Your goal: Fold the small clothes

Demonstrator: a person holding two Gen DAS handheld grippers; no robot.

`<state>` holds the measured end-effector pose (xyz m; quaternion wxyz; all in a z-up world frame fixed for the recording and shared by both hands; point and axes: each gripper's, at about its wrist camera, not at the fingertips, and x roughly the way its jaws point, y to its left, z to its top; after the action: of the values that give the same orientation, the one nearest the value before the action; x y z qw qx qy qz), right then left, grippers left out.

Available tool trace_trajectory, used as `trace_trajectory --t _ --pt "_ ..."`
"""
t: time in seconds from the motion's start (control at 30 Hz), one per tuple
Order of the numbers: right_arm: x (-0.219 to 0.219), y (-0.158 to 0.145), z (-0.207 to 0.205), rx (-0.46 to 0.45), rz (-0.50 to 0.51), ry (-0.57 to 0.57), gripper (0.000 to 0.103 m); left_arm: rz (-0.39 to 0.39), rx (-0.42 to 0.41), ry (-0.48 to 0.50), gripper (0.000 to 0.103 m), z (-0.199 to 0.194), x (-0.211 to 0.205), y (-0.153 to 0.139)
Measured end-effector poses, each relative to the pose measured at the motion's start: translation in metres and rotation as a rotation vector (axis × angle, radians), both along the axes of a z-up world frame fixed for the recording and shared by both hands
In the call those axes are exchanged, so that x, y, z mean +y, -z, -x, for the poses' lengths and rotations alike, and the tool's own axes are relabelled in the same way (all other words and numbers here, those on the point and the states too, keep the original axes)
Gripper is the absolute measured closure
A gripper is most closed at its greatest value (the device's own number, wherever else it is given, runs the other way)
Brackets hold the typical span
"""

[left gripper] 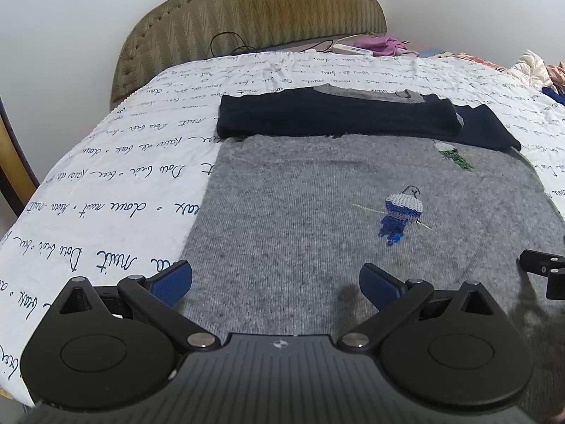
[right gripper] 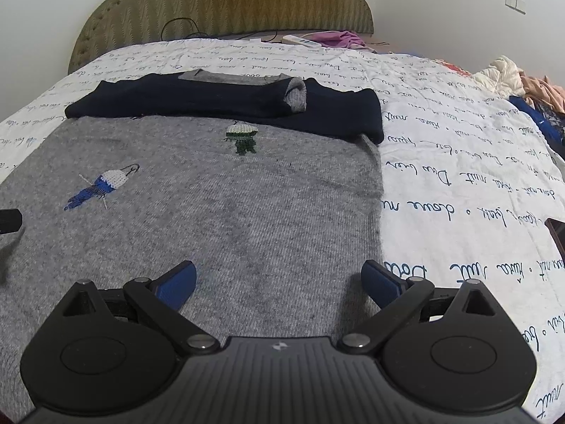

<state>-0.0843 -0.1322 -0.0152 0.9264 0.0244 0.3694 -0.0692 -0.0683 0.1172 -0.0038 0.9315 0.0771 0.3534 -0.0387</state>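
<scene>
A small grey knit sweater lies flat on the bed, with embroidered blue and green figures on it. Its dark navy sleeves are folded across its far end, one grey cuff showing. My left gripper hovers open over the sweater's near left part, with nothing between its blue pads. My right gripper hovers open over the near right part, its right finger by the sweater's edge. A piece of the right gripper shows at the right edge of the left wrist view.
The bed has a white quilt printed with script, and a padded headboard behind. A white power strip and pink cloth lie near the headboard. A pile of clothes sits at far right.
</scene>
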Motion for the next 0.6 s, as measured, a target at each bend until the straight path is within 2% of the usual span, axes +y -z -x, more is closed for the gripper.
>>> trace_trajectory --t 0.6 --pt "0.006 -0.003 0.025 0.004 -0.043 -0.075 0.002 0.003 0.007 -0.017 0.001 0.013 0.006 -0.001"
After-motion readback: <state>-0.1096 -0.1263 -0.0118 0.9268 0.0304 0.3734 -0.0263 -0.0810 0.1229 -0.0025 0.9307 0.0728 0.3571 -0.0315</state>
